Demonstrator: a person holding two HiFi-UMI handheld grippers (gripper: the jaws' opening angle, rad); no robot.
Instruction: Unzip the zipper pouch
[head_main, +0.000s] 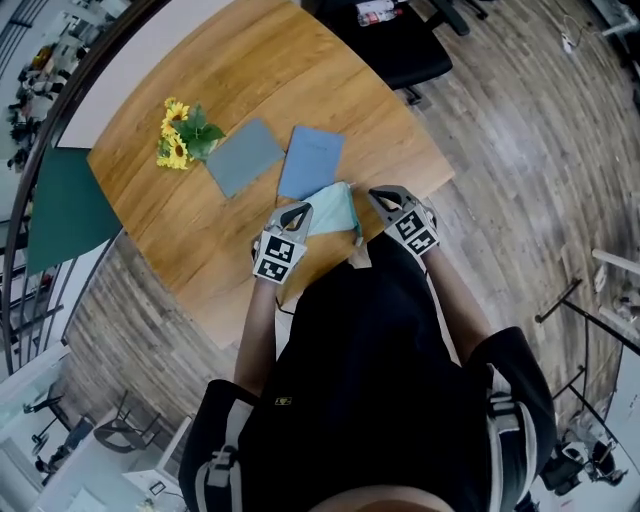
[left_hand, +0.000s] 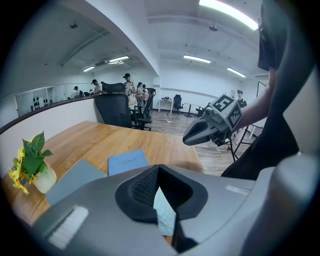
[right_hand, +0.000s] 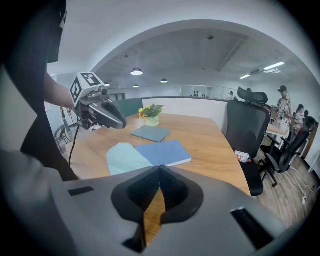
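Note:
A pale teal zipper pouch (head_main: 333, 210) lies flat on the wooden table (head_main: 200, 250) near its front edge, partly overlapping a blue notebook (head_main: 311, 160). My left gripper (head_main: 300, 210) hovers at the pouch's left edge with its jaws shut and nothing held. In the left gripper view the pouch (left_hand: 164, 212) shows through the gap below the closed tips (left_hand: 159, 169). My right gripper (head_main: 378, 195) is just right of the pouch, also shut and empty; bare wood shows under its tips (right_hand: 160, 170). The right gripper view shows the pouch (right_hand: 125, 159) beneath the left gripper (right_hand: 121, 123).
A grey notebook (head_main: 243, 156) lies left of the blue one, and a small pot of yellow flowers (head_main: 180, 135) stands farther left. A black office chair (head_main: 400, 40) is at the table's far side. People stand in the distant office.

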